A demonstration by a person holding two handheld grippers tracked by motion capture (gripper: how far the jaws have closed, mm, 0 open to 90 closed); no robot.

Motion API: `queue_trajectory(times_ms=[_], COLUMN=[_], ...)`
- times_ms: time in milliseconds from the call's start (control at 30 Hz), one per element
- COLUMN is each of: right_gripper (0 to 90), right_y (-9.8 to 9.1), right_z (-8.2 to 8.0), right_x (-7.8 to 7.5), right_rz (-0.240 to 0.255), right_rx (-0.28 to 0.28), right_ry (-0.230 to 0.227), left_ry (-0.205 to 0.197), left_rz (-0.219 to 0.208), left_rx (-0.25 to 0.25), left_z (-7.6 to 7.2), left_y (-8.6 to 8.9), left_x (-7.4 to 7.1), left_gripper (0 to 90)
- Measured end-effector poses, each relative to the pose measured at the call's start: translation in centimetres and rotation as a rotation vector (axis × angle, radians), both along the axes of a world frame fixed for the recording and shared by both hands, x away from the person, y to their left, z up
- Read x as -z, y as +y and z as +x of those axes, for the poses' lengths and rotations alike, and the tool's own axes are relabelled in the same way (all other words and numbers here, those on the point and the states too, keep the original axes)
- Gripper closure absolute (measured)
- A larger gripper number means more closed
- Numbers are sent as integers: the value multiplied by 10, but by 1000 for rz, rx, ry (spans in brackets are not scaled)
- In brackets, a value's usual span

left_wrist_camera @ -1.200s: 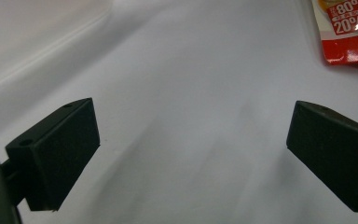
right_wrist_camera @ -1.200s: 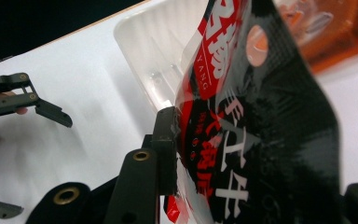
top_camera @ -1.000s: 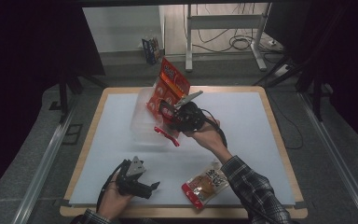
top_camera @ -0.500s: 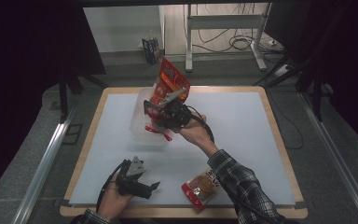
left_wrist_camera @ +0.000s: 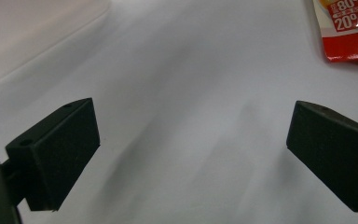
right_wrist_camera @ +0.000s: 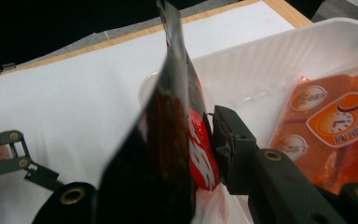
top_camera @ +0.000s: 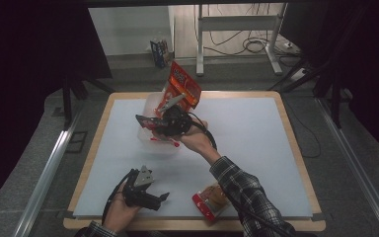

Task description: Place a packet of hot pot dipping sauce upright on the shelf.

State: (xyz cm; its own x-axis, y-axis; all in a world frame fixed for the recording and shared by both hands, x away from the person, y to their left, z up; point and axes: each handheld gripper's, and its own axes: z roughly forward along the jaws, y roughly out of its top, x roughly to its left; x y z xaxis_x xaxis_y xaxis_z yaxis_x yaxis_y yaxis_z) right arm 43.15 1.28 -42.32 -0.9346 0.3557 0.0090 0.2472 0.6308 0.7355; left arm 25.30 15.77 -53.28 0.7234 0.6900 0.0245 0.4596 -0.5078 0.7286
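The right gripper [top_camera: 170, 114] held a red pouch [top_camera: 182, 88] pinched between its jaws, over the clear bin [top_camera: 150, 136] that sat toward the far left part of the desk [top_camera: 256, 148]. In the right gripper view the pouch [right_wrist_camera: 177, 121] stood edge-on, its long axis running up and away from the pads, one pad [right_wrist_camera: 223, 140] pressed flat against its printed face. The jaws had just been closing a little further on it, the pouch between them. In the high view the pouch rose upright and slightly tilted toward the far edge, above the bin's far wall rather than down inside it.

Inside the bin [right_wrist_camera: 279, 60] an orange packet [right_wrist_camera: 340, 126] already lay flat, to the right of the held pouch as that camera saw it. So the move likely turned on this: the pouch's lower end sat just at the bin's rim, and it would have to tip or sink to come to rest in the open space beside the orange packet.

The left gripper [top_camera: 145, 190] rested near the near-left corner of the desk, jaws wide apart and holding nothing, with bare white surface [left_wrist_camera: 182, 93] between them. A second snack pack [top_camera: 211, 200] lay by the near edge, to the right of the left gripper and well apart from the bin; its red corner [left_wrist_camera: 349, 28] showed beyond the open jaws. The left hand was the nearer one to it.
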Motion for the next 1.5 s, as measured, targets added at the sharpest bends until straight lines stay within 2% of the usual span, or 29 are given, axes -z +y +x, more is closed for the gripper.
queue_trajectory(times_ms=[333, 500, 600, 767, 933, 1067, 1200, 1333, 1500], right_gripper=[725, 723, 701, 563, 380, 253, 170, 89, 43], right_y=[12, 19, 16, 11, 3, -2, -6, -9, -15], right_z=[5, 6, 8, 11, 12, 11, 8, 4, 1], right_x=[8, 26, 34, 35, 31, 29, 30, 29, 28], right_rz=[45, 10, -4, -18, 0, -7, -36, -30, -21], right_rx=[-7, -14, -15, 9, 41, 39, 24, 13, 16], right_ry=[23, 33, 48, 44, 44, 38, 14, 12, 3], left_ry=[1, 1, 2, 3, 6, 8, 10, 12, 14], left_rz=[2, 0, 1, 1, 3, 6, 11, 13, 14], left_rx=[1, 0, 1, 0, 0, 0, 2, 4, 7], left_z=[0, 0, 0, 0, 0, 0, 0, 0, 0], left_y=[0, -1, 0, 0, -1, -1, -1, -1, -2], left_x=[0, 0, 0, 0, 1, 1, 1, 1, 2], left_gripper=[24, 24, 24, 24, 24, 24, 24, 25, 25])
